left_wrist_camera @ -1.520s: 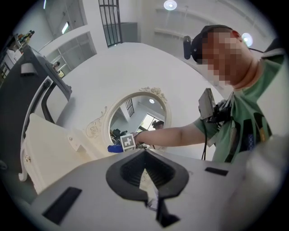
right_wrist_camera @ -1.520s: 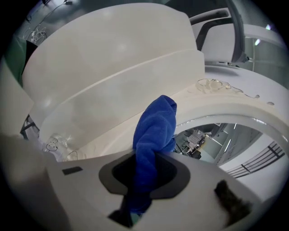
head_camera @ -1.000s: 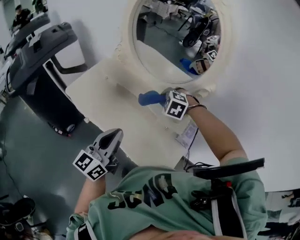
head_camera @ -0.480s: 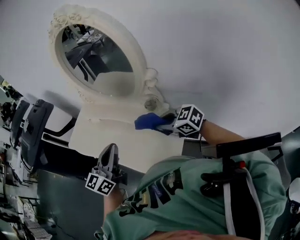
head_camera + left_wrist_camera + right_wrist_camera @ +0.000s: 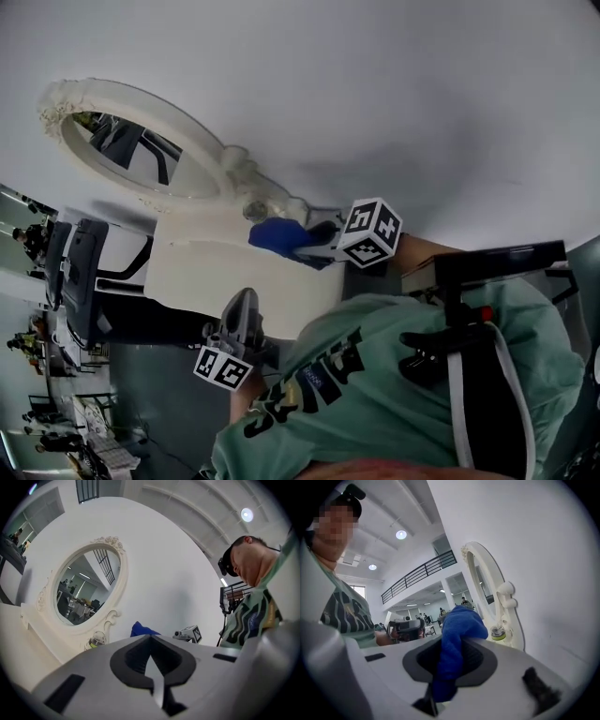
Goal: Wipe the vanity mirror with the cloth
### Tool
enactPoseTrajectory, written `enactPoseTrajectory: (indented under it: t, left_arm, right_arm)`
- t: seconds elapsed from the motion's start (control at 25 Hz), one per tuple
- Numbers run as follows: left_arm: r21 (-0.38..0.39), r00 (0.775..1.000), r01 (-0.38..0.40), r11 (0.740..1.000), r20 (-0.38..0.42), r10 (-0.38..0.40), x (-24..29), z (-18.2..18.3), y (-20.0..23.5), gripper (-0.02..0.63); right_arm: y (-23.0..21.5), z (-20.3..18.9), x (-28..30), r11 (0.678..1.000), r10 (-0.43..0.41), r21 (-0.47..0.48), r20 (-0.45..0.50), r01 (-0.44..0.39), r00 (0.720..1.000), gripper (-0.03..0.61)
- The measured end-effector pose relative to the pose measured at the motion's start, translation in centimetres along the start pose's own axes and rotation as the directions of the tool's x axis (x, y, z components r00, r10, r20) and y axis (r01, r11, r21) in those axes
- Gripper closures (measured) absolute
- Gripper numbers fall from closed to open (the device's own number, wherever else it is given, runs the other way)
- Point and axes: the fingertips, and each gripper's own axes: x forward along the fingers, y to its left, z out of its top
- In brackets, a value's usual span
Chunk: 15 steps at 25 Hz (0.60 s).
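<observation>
The oval vanity mirror (image 5: 141, 155) in its ornate cream frame hangs on the white wall above a cream vanity top (image 5: 216, 272). It also shows in the left gripper view as the mirror (image 5: 86, 590) and edge-on in the right gripper view as the mirror (image 5: 483, 590). My right gripper (image 5: 305, 246) is shut on a blue cloth (image 5: 277, 234), held just right of the mirror's lower frame; the cloth (image 5: 457, 641) bulges out of the jaws. My left gripper (image 5: 242, 314) hangs low by the vanity's front edge, jaws shut with nothing between them.
A small round jar with a green band (image 5: 498, 632) sits at the mirror's base. A dark treadmill-like machine (image 5: 80, 281) stands left of the vanity. The person's green shirt (image 5: 394, 384) and a black strap fill the lower right.
The head view has swung, so the mirror now sits further up-left and flatter. The right gripper with the cloth stays near the mirror's base; the left gripper stays low.
</observation>
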Motion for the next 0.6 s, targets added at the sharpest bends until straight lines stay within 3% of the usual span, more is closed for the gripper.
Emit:
enactPoseTrajectory:
  t: [0.24, 0.36, 0.6]
  left_arm:
    - [0.045, 1.0, 0.014, 0.999, 0.012, -0.015, -3.6, 1.4, 1.2, 0.614]
    - [0.074, 0.999, 0.015, 0.997, 0.032, -0.017, -5.1, 2.8, 2.4, 0.614]
    - [0.048, 0.998, 0.038, 0.998, 0.045, -0.04, -5.7, 2.9, 4.0, 0.614]
  right_arm:
    - [2.6, 2.0, 1.5, 0.998, -0.04, -0.04, 0.063, 0.043, 0.997, 0.505]
    - [3.9, 2.8, 2.7, 0.994, -0.055, -0.093, 0.05, 0.06, 0.997, 0.505]
    - [4.6, 4.3, 2.9, 0.985, -0.1, -0.134, 0.057, 0.107, 0.993, 0.505]
